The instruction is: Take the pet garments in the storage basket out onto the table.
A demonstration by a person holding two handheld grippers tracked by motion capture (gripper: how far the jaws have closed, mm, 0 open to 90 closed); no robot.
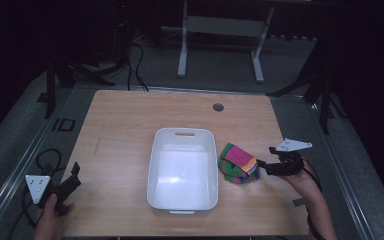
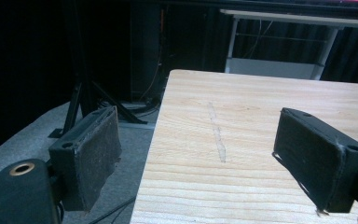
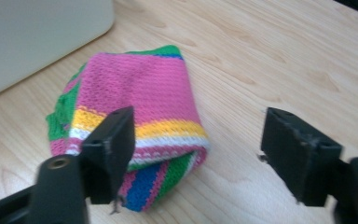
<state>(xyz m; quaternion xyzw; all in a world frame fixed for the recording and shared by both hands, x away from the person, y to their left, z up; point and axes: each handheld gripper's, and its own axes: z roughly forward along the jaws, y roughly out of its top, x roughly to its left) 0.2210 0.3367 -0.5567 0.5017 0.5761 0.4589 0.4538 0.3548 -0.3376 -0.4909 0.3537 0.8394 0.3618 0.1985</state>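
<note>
Nearing the striped knit cloth (image 3: pixel 135 135) with jaws spread, the right gripper (image 3: pixel 196 154) sits off-centre and might snag only its edge; the left gripper (image 2: pixel 205 158) is released.

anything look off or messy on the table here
Nothing stands out. The white bin sits upright and empty mid-table, the striped knit cloth lies bunched beside it, and the right gripper is open at the cloth. The tabletop has only a faint streak.

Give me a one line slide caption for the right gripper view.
Open right gripper closing in on a folded striped knit cloth lying on the wooden table beside a white bin.
</note>
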